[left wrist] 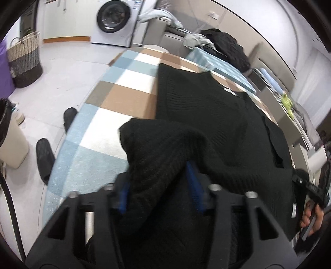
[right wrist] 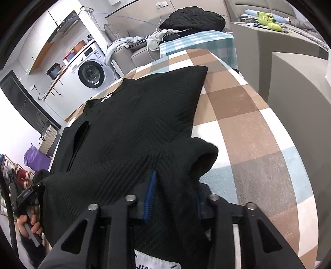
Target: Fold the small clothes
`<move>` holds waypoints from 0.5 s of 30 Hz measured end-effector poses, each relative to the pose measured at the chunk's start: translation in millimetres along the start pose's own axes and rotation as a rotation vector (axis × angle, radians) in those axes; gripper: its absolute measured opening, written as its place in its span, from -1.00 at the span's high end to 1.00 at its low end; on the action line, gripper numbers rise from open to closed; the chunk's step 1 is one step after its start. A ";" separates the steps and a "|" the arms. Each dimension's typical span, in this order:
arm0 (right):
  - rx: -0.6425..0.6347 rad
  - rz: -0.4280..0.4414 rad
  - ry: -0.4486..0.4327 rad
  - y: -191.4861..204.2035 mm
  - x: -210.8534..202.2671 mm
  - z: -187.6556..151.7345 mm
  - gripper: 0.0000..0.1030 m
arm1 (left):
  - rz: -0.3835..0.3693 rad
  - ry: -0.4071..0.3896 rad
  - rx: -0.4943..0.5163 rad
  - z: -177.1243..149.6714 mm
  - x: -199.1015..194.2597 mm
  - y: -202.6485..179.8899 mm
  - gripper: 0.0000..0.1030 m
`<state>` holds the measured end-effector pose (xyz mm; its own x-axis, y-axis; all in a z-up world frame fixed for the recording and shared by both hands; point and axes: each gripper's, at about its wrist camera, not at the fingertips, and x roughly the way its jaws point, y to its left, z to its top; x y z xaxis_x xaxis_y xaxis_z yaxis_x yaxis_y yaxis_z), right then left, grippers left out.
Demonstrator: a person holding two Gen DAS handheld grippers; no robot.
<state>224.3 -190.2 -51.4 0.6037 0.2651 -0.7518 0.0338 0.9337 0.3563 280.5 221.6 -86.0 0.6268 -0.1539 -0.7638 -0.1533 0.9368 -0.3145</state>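
Black ribbed knit sweater [left wrist: 206,115] sprawls across the brown, white and blue checked tablecloth [left wrist: 115,99], near hem lifted: left gripper [left wrist: 159,184] and right gripper [right wrist: 173,198] both pinch it at six o'clock.

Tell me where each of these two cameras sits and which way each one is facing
Left wrist: sits on the left gripper, looking along its fingers over the black sweater toward the washing machine; the person's right hand shows at the right edge.
Right wrist: sits on the right gripper, looking over the same sweater toward the sofa; the left hand shows at the lower left.
Shared: sweater, checked cloth, washing machine.
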 end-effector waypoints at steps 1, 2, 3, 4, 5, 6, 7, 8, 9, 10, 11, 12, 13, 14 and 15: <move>-0.006 -0.005 0.000 2.0 1.7 0.7 0.48 | 0.002 0.003 0.013 0.0 1.1 -2.5 0.39; -0.016 -0.011 0.003 4.3 3.4 1.1 0.50 | 0.005 0.003 0.022 -0.4 1.9 -4.3 0.42; -0.028 -0.018 0.004 6.9 4.7 1.5 0.51 | 0.003 0.004 0.025 -2.2 1.6 -5.1 0.44; -0.039 -0.023 0.007 9.0 5.6 1.7 0.51 | -0.002 0.004 0.028 -3.2 1.8 -5.0 0.46; -0.047 -0.025 0.012 10.4 6.6 2.3 0.51 | -0.004 0.004 0.027 -4.1 1.7 -4.6 0.48; -0.052 -0.026 0.015 11.4 7.0 2.4 0.51 | -0.006 0.003 0.026 -6.6 0.3 -4.0 0.49; -0.056 -0.026 0.018 12.1 7.1 2.3 0.52 | -0.007 0.003 0.027 -8.4 -0.7 -3.6 0.50; -0.061 -0.027 0.019 12.6 7.4 2.1 0.52 | -0.006 0.002 0.027 -10.3 -1.9 -3.8 0.51; -0.074 -0.033 0.020 13.9 7.2 1.5 0.52 | -0.004 0.002 0.028 -12.4 -3.1 -4.1 0.52; -0.076 -0.034 0.021 13.8 7.5 0.8 0.52 | -0.002 0.001 0.029 -15.1 -5.2 -4.0 0.52; -0.079 -0.032 0.024 14.2 7.2 -0.1 0.52 | -0.002 0.000 0.028 -16.8 -6.3 -3.8 0.52; -0.084 -0.034 0.026 14.6 7.0 -0.7 0.52 | -0.002 0.000 0.028 -19.1 -8.1 -3.4 0.52; -0.088 -0.036 0.027 14.8 6.3 -1.7 0.52 | -0.001 -0.001 0.027 -21.8 -10.1 -3.1 0.53; -0.090 -0.035 0.029 14.9 5.8 -2.7 0.52 | -0.002 -0.001 0.023 -24.4 -12.3 -2.6 0.53; -0.097 -0.035 0.030 15.1 5.5 -3.2 0.52 | -0.003 0.000 0.022 -24.3 -12.1 -2.4 0.53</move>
<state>225.6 -173.9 -51.9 0.5791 0.2378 -0.7798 -0.0235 0.9610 0.2755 254.8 213.5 -89.7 0.6269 -0.1567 -0.7632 -0.1347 0.9430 -0.3043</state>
